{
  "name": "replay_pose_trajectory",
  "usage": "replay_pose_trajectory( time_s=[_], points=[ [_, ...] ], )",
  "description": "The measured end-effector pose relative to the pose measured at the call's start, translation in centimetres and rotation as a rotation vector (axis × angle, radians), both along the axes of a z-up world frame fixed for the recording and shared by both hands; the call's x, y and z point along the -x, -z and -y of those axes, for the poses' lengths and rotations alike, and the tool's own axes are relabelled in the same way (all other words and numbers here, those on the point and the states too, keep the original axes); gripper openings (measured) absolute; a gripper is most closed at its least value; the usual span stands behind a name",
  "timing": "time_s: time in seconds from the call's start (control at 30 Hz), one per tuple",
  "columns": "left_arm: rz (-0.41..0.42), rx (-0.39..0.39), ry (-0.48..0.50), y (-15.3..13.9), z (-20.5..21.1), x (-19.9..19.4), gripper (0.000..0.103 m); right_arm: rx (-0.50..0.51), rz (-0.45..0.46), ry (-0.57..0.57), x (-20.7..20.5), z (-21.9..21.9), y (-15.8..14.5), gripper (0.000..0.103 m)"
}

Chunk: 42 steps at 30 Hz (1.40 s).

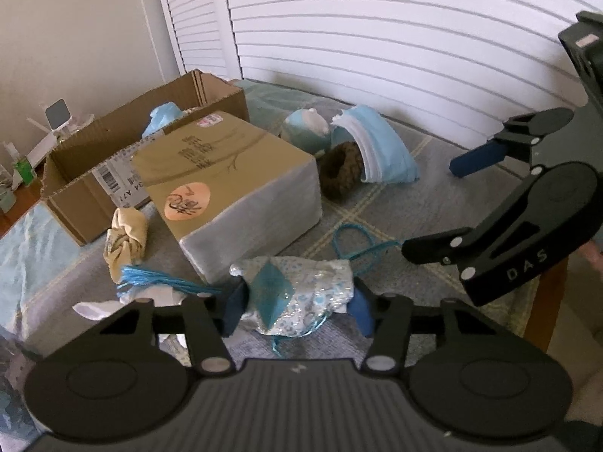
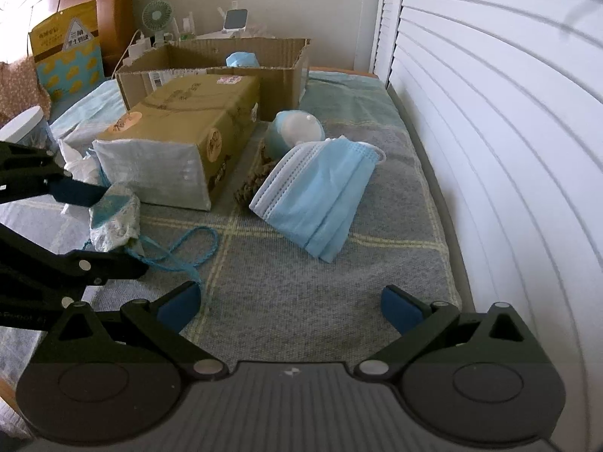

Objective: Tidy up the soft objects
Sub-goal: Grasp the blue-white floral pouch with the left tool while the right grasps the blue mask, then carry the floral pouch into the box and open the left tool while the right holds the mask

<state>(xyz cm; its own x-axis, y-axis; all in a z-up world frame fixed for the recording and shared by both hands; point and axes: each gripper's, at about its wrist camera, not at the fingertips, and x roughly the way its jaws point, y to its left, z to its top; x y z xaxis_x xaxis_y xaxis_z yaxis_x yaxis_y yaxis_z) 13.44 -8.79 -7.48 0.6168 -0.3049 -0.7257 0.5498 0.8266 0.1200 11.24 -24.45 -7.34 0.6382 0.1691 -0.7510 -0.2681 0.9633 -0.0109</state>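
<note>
A small white-and-blue patterned pouch [image 1: 301, 293] with a teal diamond patch sits between the pads of my left gripper [image 1: 297, 312], which is shut on it just above the plaid blanket. The right wrist view shows the same pouch [image 2: 113, 218] pinched by the left gripper [image 2: 120, 229]. A blue cord [image 1: 354, 241] trails from it. My right gripper [image 2: 290, 307] hangs open over bare blanket, holding nothing, and is seen from the side as the right gripper [image 1: 429, 209]. A stack of blue face masks [image 2: 320, 196] lies ahead of it, over a brown scrunchie [image 1: 341, 167].
A tan closed box [image 1: 233, 173] stands mid-bed, with an open cardboard box [image 1: 75, 203] behind it holding a blue item [image 2: 241, 60]. A blue-and-white round object [image 2: 296, 128], a knotted yellow cloth [image 1: 126, 241] and white tissue [image 1: 94, 307] lie around. A louvered shutter [image 2: 490, 150] borders the right.
</note>
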Motion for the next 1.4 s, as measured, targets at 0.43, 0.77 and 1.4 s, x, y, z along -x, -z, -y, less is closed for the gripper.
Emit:
replay_pose_trajectory(
  time_s=[0.43, 0.77, 1.4],
  points=[
    [0.030, 0.074, -0.031, -2.7, -2.1, 1.5, 0.053, 0.002, 0.072, 0.031, -1.9, -0.3, -0.6, 0.099],
    [0.019, 0.098, -0.032, -2.5, -2.6, 0.8, 0.053, 0.018, 0.064, 0.042, -4.5, -1.0, -0.1, 0.085],
    [0.006, 0.092, -0.027, -3.0, -3.0, 1.3, 0.053, 0.104, 0.077, 0.073, -2.2, -0.8, -2.1, 0.059]
  ],
)
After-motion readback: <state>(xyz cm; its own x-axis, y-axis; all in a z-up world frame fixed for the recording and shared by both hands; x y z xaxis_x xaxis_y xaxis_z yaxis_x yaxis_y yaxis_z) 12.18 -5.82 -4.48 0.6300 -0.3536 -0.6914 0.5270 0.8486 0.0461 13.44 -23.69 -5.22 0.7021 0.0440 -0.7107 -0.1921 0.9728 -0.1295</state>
